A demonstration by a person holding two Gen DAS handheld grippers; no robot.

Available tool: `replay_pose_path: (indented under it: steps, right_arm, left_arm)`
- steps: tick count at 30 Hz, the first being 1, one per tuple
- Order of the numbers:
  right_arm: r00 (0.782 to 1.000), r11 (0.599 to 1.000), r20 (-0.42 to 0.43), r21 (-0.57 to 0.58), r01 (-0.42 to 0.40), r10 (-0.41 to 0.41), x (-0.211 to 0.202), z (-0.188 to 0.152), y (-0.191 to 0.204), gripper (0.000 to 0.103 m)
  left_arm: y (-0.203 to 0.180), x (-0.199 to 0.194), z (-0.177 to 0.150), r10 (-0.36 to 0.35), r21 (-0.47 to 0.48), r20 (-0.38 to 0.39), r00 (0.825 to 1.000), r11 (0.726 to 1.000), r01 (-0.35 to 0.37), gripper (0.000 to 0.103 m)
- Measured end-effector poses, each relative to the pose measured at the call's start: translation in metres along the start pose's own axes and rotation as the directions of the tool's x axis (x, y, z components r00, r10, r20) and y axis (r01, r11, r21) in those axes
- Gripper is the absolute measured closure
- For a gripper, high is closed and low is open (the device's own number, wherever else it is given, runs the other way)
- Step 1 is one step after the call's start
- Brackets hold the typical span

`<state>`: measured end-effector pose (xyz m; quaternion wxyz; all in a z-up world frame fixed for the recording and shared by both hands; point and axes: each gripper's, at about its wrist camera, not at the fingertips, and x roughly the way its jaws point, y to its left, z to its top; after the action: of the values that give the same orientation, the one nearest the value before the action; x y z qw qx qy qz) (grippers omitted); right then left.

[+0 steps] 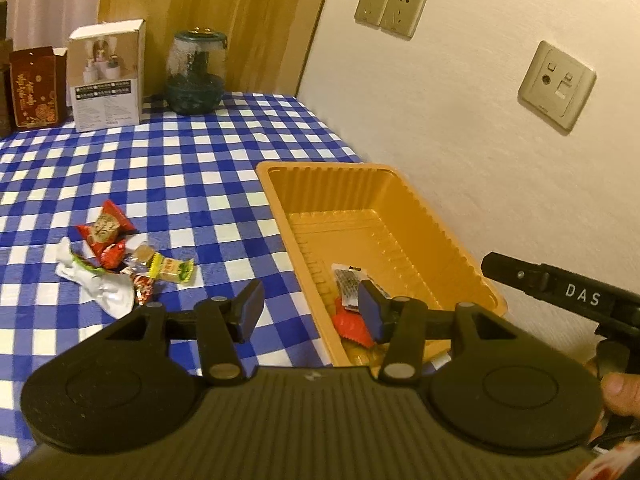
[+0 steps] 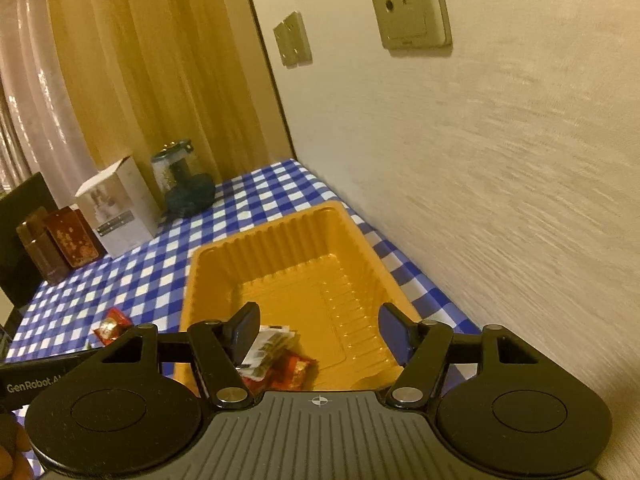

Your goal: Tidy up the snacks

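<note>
Both grippers' jaws gape (empty) over orange tray (image 1: 404,196), seemingly.

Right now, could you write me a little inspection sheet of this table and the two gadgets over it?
Surface: blue-and-white checked tablecloth, against a wall.
Job's things: orange plastic tray holding a few wrapped snacks; loose pile of wrapped snacks on the cloth beside it.
Clutter: white carton, red printed box, dark glass jar at the far edge.
Grippers: left gripper open, empty; right gripper open, empty, over the tray.
Cables: nothing seen.
Surroundings: wall sockets, yellow curtain.
</note>
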<state>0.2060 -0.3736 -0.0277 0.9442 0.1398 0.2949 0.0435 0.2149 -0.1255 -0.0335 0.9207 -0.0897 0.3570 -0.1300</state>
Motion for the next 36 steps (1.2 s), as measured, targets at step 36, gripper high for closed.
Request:
replay_pose_path:
  steps: [36]
  right_arm:
    - [0.981,0.969,-0.052,-0.152,-0.195,0.189,-0.034,-0.050,0.136,0.037]
  left_arm:
    - [0.144,-0.131,-0.047,0.261,-0.069,0.023,0.965,0.963,-0.259,0.047]
